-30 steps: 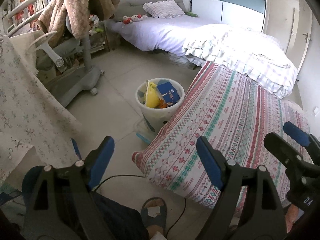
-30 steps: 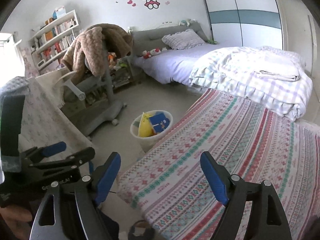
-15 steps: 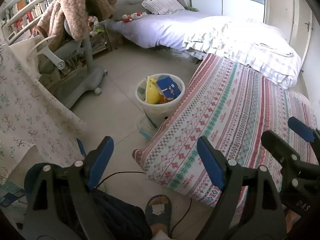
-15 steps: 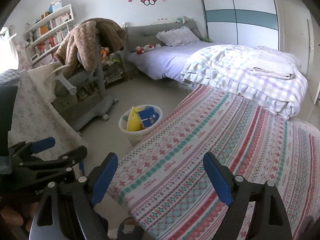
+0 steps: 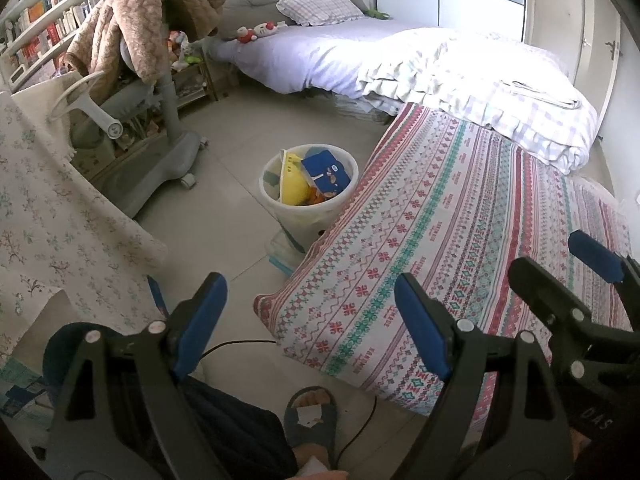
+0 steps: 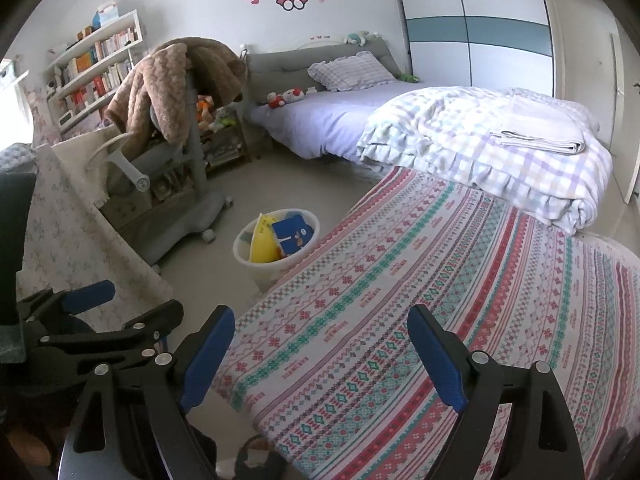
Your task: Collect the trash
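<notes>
Left wrist view: both the left tool (image 5: 310, 322) and right tool (image 6: 320, 354) gape empty above the patterned mattress (image 5: 460, 216).

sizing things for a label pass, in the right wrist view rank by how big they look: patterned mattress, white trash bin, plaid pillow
1. patterned mattress
2. white trash bin and plaid pillow look similar; the pillow is farther away, so unranked.
</notes>
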A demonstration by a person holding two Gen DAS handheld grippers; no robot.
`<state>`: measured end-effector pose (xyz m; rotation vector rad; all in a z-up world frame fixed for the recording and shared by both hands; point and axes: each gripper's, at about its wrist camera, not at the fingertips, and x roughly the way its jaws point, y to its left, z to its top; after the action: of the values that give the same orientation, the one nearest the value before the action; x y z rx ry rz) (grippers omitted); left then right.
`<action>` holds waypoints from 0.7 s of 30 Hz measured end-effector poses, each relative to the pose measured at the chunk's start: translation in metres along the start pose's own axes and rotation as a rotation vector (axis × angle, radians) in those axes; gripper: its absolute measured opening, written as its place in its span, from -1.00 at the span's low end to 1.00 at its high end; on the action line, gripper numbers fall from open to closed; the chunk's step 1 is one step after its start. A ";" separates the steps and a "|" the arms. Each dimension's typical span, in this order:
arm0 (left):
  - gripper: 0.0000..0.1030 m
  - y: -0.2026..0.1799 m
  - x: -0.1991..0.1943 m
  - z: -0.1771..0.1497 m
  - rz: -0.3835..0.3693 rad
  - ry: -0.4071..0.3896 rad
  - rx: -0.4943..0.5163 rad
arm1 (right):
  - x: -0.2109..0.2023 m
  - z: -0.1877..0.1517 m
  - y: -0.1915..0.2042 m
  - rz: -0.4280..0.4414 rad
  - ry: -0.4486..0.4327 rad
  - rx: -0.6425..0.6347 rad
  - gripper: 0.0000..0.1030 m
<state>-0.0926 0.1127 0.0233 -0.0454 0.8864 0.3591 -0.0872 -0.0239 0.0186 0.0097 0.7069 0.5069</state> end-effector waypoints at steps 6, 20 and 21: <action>0.68 0.001 -0.001 0.000 -0.004 -0.006 -0.002 | 0.000 0.001 -0.002 0.003 -0.002 0.007 0.74; 0.68 0.003 -0.004 0.002 0.014 -0.007 -0.011 | -0.001 0.001 -0.003 0.012 -0.009 0.020 0.74; 0.68 0.002 -0.005 0.002 0.018 -0.008 -0.012 | -0.001 0.001 -0.004 0.013 -0.009 0.020 0.74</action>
<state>-0.0946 0.1140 0.0288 -0.0470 0.8769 0.3809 -0.0858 -0.0276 0.0193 0.0359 0.7031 0.5122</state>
